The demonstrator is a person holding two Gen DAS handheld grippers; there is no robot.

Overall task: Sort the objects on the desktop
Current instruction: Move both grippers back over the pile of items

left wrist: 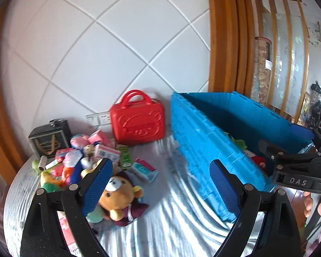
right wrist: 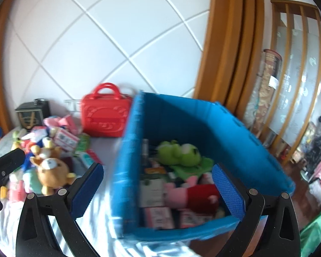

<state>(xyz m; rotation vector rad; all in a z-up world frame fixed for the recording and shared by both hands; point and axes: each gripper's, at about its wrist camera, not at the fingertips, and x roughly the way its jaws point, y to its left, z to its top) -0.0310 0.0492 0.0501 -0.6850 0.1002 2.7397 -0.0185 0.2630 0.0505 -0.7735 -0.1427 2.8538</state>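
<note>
Here's the layout: a blue bin (right wrist: pixel 137 150) stands on the cloth-covered counter (left wrist: pixel 182 214) beside the red case (left wrist: pixel 137 122), already holding a green frog plush (right wrist: pixel 179 152) and some boxes, so it reads as the drop-off, while the unsorted heap, brown teddy bear (left wrist: pixel 117 194) included, lies loose on the far side for picking. The left claw (left wrist: pixel 160 184) is spread wide, empty, nothing between its pads, aimed between heap and bin. The right claw (right wrist: pixel 158 188) gapes equally wide over the bin's near wall, gripping nothing.
</note>
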